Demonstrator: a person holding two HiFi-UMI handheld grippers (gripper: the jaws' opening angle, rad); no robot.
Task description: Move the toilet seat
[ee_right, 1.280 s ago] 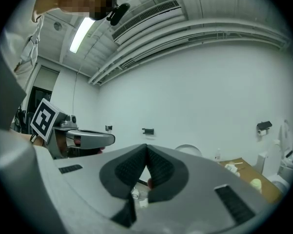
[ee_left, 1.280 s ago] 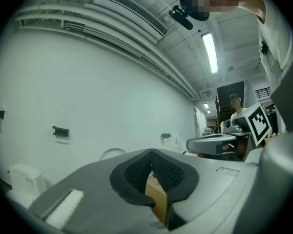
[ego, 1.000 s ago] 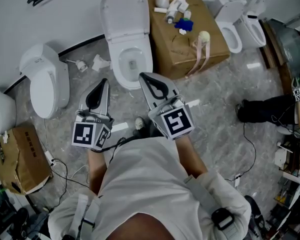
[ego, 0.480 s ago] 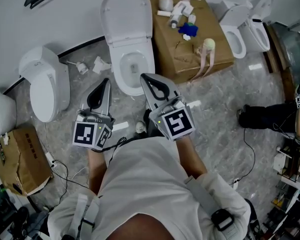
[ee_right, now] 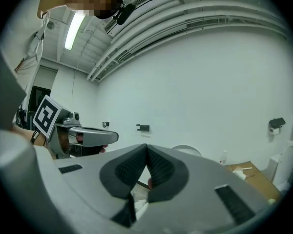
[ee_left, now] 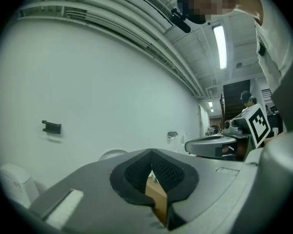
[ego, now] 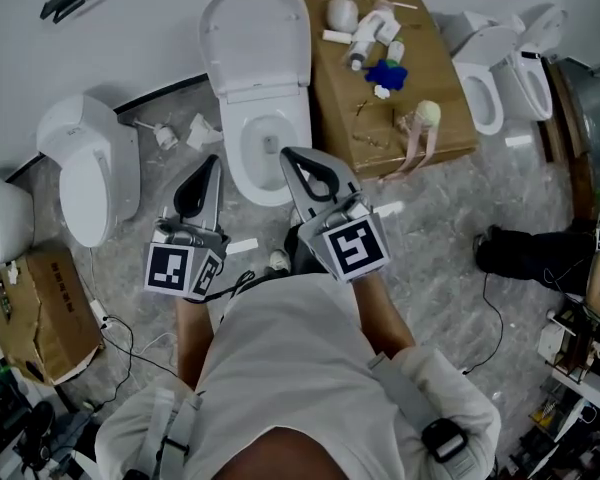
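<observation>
A white toilet stands against the wall at top centre in the head view, its lid and seat raised upright against the wall and the bowl showing. My left gripper hangs shut and empty just left of the bowl's front. Shut and empty too, my right gripper sits over the bowl's front rim without touching it. In the left gripper view the shut jaws point at the white wall; the raised lid peeks over them. The right gripper view shows its shut tips with the lid behind.
A cardboard box with bottles and a blue item stands right of the toilet. Another toilet lies at the left, two more at the right. A second box sits lower left. Cables trail over the marble floor; a person's legs are at right.
The view has drifted a little: the toilet and box sit slightly lower and more to the right in frame. Both grippers stay shut and in the same place.
</observation>
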